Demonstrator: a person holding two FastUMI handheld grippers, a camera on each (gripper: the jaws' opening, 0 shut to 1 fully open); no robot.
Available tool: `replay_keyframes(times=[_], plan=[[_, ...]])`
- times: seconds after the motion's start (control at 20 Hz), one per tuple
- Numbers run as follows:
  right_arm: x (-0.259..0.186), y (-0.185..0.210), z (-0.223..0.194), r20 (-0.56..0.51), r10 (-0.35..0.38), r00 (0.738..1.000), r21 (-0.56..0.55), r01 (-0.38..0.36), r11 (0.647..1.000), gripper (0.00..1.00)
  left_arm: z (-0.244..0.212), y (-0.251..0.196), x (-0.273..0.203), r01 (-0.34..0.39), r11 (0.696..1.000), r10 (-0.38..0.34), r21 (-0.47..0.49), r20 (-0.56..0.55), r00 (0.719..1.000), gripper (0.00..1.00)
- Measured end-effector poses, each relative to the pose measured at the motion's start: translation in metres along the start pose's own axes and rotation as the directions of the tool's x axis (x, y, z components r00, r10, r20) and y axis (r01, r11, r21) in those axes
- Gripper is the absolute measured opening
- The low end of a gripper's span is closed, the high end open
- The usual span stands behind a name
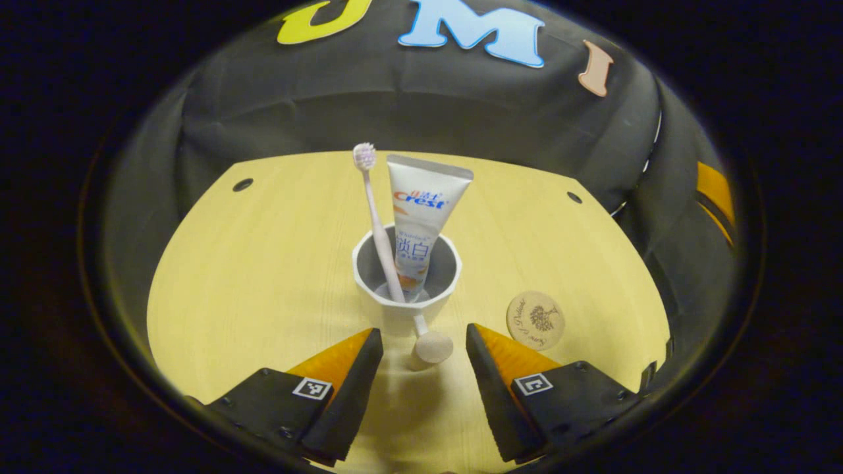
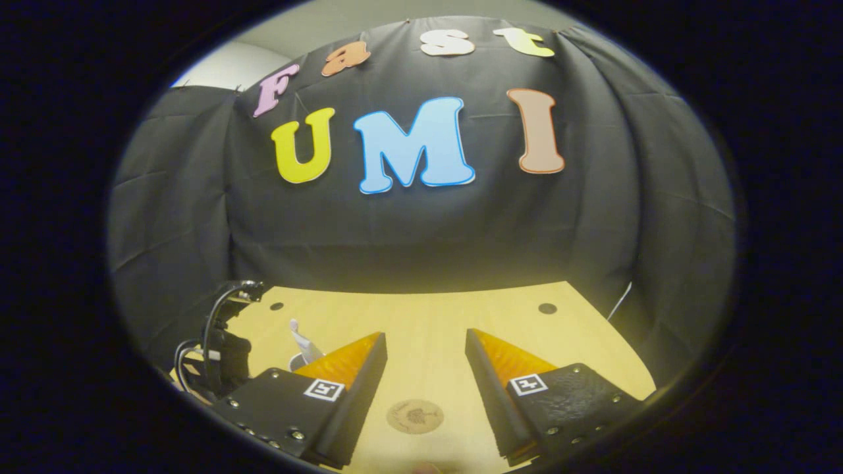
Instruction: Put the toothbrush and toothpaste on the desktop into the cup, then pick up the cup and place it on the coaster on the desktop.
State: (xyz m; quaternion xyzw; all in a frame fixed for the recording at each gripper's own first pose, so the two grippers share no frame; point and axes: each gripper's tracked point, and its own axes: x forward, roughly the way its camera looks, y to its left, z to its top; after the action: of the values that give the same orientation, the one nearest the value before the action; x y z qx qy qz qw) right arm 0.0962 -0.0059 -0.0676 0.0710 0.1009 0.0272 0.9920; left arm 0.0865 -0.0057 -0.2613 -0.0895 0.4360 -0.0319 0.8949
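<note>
In the left gripper view a white cup (image 1: pixel 406 276) stands mid-table. A pink toothbrush (image 1: pixel 377 217) and a white toothpaste tube (image 1: pixel 421 210) stand upright inside it. The cup's handle, ending in a round cork knob (image 1: pixel 433 346), points toward my left gripper (image 1: pixel 425 342), which is open, with the knob between its fingertips but apart from both. A round wooden coaster (image 1: pixel 535 320) lies bare to the right of the cup. My right gripper (image 2: pixel 425 345) is open, held above the table, with the coaster (image 2: pixel 414 416) low between its fingers. The cup's rim (image 2: pixel 298 361) peeks from behind its left finger.
The light wooden table (image 1: pixel 263 263) has small dark holes near its far corners (image 1: pixel 242 184). Black cloth walls it in at the back and sides. In the right gripper view the other gripper's dark body and cables (image 2: pixel 224 349) sit at the far left.
</note>
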Motion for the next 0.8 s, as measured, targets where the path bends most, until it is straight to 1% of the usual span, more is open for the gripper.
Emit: replay_keyframes(times=[0.05,0.2,0.3,0.35,0.45,0.5,0.55,0.7,0.75,0.8], plan=[[-0.004,-0.006,-0.003,-0.01,-0.01,1.0,0.005,0.01,1.0,0.76,-0.003,0.0,0.002,-0.002,1.0,0.001,-0.026,-0.039,0.999,0.84],[-0.014,-0.023,-0.016,-0.042,-0.038,0.998,0.007,0.039,0.999,0.76,-0.009,0.005,0.01,-0.019,0.997,0.01,-0.078,-0.121,0.993,0.86],[-0.02,-0.031,-0.024,-0.062,-0.051,0.997,0.002,0.051,0.999,0.76,-0.01,0.008,0.015,-0.038,0.995,0.023,-0.09,-0.167,0.986,0.82],[-0.022,-0.033,-0.028,-0.071,-0.054,0.996,0.0,0.054,0.999,0.76,-0.011,0.009,0.017,-0.047,0.995,0.03,-0.087,-0.188,0.982,0.85],[-0.026,-0.036,-0.032,-0.081,-0.053,0.995,0.011,0.054,0.998,0.76,-0.01,0.013,0.021,-0.063,0.996,0.048,-0.067,-0.218,0.975,0.8],[-0.027,-0.036,-0.033,-0.085,-0.049,0.995,0.018,0.05,0.999,0.76,-0.01,0.012,0.023,-0.068,0.996,0.053,-0.057,-0.232,0.971,0.75],[-0.028,-0.036,-0.036,-0.089,-0.047,0.995,0.023,0.049,0.999,0.76,-0.009,0.012,0.025,-0.074,0.996,0.061,-0.045,-0.24,0.969,0.79],[-0.029,-0.037,-0.039,-0.093,-0.041,0.995,0.033,0.045,0.998,0.76,-0.004,0.012,0.029,-0.089,0.996,0.083,-0.014,-0.261,0.962,0.79],[-0.029,-0.037,-0.04,-0.093,-0.037,0.995,0.037,0.041,0.998,0.76,0.0,0.013,0.028,-0.095,0.995,0.089,-0.009,-0.27,0.959,0.75],[-0.03,-0.037,-0.04,-0.092,-0.035,0.995,0.04,0.039,0.998,0.76,0.001,0.011,0.029,-0.093,0.996,0.087,-0.009,-0.278,0.957,0.75]])
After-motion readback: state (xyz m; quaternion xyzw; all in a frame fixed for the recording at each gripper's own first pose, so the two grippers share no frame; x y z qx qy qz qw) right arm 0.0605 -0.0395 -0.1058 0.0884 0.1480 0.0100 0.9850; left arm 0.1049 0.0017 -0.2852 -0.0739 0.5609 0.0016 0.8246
